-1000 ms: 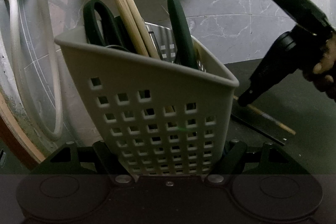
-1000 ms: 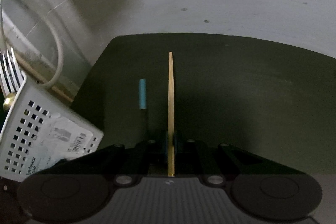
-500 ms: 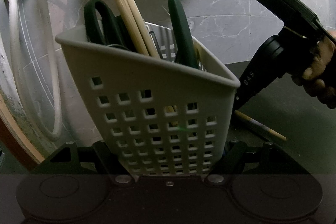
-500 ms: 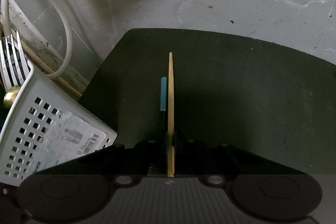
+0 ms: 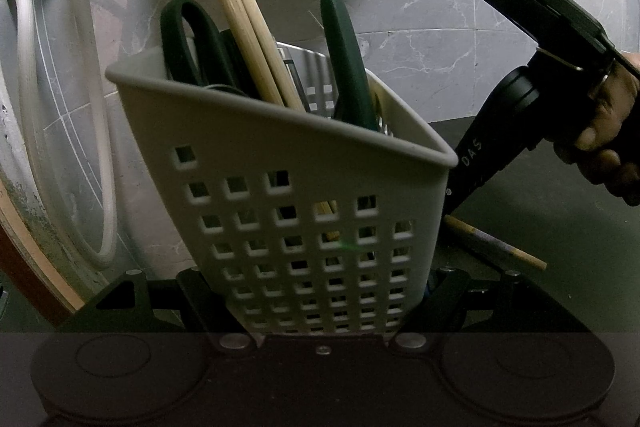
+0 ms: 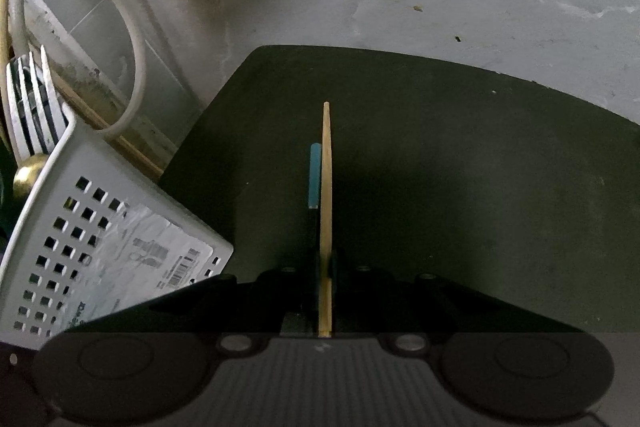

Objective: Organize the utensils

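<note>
1. in the right wrist view the right gripper (image 6: pixel 326 267) sits at the bottom centre of the frame, its jaws closed thin on a single wooden chopstick (image 6: pixel 326 187) that runs straight up the middle to a tapered tip.
2. a second stick with a blue end (image 6: pixel 315 174) now lies just beside the held chopstick, on its left; a second ago it stood clearly apart, so the held stick has drifted over toward it above the dark mat (image 6: pixel 460 167).
3. the grey perforated caddy (image 6: pixel 120 239), with its barcode label, has grown in the lower left of this view, which i read as the right hand closing in on it.
4. in the left wrist view the left gripper (image 5: pixel 324 291) stays clamped on the caddy's lower walls and holds it tilted, mouth toward the upper right; it has not shifted.
5. the caddy already holds chopsticks, dark scissors (image 5: pixel 192 39) and a green handle (image 5: pixel 344 59).
6. the person's hand (image 5: pixel 604 131) on the right gripper has moved in from the right edge, and the held chopstick shows just past the caddy's right corner.
7. judged from this, the pickup is done and the drop into the caddy is next; the blue-ended stick is left on the mat.
</note>
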Tool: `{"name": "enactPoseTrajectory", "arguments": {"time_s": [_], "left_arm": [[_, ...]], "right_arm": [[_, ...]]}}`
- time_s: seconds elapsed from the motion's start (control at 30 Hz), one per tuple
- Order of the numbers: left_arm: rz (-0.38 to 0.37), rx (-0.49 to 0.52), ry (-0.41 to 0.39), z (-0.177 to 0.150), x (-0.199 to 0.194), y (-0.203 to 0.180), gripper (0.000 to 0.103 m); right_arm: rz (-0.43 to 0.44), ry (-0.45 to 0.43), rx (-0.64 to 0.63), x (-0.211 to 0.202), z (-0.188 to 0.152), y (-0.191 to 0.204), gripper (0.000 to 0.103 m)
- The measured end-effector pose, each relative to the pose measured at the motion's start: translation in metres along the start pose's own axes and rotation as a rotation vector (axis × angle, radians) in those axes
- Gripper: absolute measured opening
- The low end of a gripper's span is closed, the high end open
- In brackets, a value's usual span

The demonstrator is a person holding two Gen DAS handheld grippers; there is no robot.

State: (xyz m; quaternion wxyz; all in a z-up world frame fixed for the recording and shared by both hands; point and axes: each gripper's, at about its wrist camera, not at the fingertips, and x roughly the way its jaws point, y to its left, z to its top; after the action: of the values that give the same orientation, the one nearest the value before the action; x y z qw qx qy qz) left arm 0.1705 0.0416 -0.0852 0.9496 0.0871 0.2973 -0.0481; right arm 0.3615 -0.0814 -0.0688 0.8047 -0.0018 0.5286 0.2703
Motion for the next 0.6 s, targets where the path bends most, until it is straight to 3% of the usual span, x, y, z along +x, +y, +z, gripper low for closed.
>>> {"name": "enactPoseTrajectory", "arguments": {"time_s": [0.6], "left_arm": [[-0.001, -0.006, -0.001, -0.001, 0.000, 0.001, 0.079]], "right_arm": [[0.038, -0.063, 0.040, -0.026, -0.009, -0.006, 0.006]]}}
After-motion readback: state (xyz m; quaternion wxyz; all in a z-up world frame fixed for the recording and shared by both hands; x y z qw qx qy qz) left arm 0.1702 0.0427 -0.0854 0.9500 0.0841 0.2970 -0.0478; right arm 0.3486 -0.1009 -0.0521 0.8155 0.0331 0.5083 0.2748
